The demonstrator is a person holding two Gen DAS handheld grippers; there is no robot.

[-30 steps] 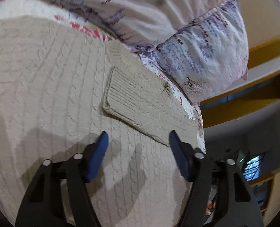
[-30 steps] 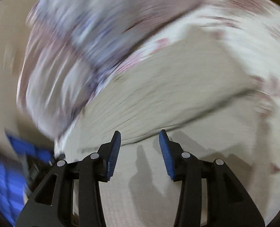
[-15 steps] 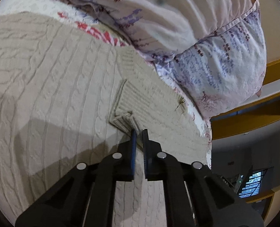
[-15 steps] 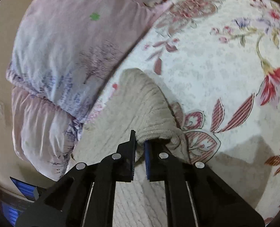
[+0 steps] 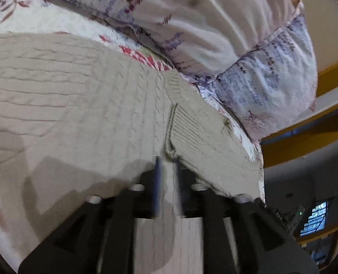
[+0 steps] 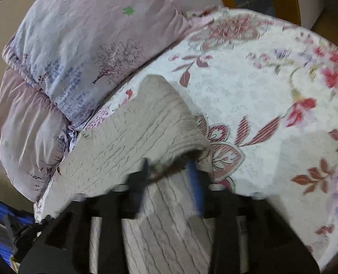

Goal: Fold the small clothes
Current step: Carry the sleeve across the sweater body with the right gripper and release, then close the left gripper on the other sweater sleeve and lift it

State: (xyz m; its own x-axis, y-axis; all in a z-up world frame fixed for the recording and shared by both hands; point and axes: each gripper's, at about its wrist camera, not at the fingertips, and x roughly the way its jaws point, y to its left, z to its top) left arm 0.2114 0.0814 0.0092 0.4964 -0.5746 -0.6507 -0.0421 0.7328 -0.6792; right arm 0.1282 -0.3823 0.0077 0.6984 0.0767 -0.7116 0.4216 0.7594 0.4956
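Observation:
A beige cable-knit sweater (image 5: pixel 66 96) lies flat on the floral bedspread. Its sleeve (image 5: pixel 203 132) is folded across the body, with the ribbed cuff corner just ahead of my left gripper (image 5: pixel 167 159). The left jaws are opening, a narrow gap shows between them, and only the sweater body lies beneath. In the right wrist view the sweater (image 6: pixel 128 141) has a rolled edge (image 6: pixel 185 146) at the tips of my right gripper (image 6: pixel 169 164). Its jaws are also opening, and the blurred pads stand apart on either side of that edge without pressing it.
Lilac printed pillows (image 5: pixel 214 22) (image 6: pixel 89 45) are piled against the sweater's far side. The floral bedspread (image 6: pixel 260 91) stretches to the right. A yellow wooden frame (image 5: pixel 305 141) and a dark room beyond mark the bed's edge.
Both grippers stood open a second ago, then pinched shut on the sweater's cuff and edge. Now their jaws are apart again and the fabric lies released.

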